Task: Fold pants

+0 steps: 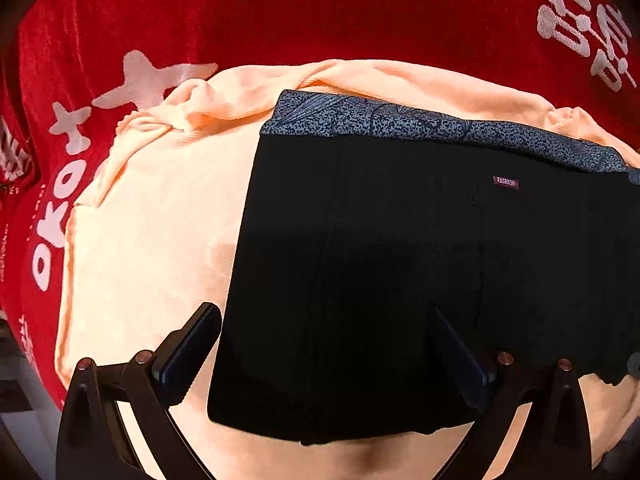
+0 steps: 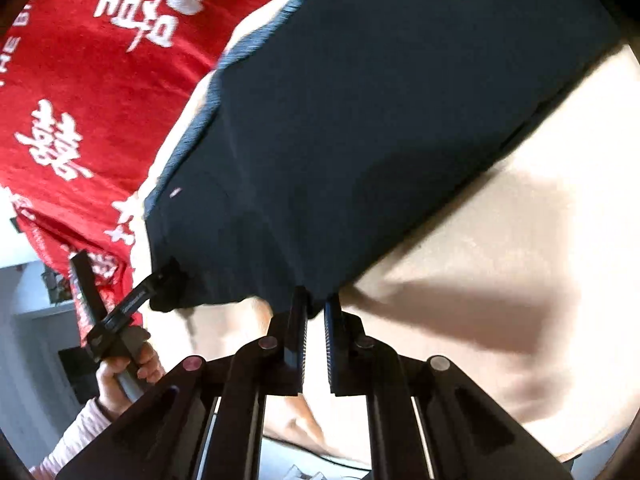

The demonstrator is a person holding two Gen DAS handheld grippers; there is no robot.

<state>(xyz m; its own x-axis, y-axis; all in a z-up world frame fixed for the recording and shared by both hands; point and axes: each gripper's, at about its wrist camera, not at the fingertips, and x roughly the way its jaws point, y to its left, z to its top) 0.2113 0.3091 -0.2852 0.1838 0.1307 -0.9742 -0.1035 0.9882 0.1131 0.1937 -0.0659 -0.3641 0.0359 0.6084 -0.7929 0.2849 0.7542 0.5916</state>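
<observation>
Black pants [image 1: 360, 260] with a speckled grey-blue waistband [image 1: 400, 122] and a small "FASHION" label lie flat on a peach cloth [image 1: 152, 220]. My left gripper [image 1: 324, 344] hangs over their near part, pointing steeply down and open wide. One finger is over the peach cloth and the other over the dark fabric. In the right wrist view the pants [image 2: 360, 120] look dark navy. My right gripper [image 2: 316, 306] is shut on their near edge, with the fabric pinched between the ribbed pads. One finger [image 2: 168, 284] of the left gripper touches the pants' corner at the left.
A red blanket [image 1: 280, 12] with white lettering lies under the peach cloth [image 2: 520, 280] and spreads beyond it. A hand [image 2: 120, 376] in a pale pink sleeve holds the left gripper's handle. Floor and furniture show past the bed's edge at lower left.
</observation>
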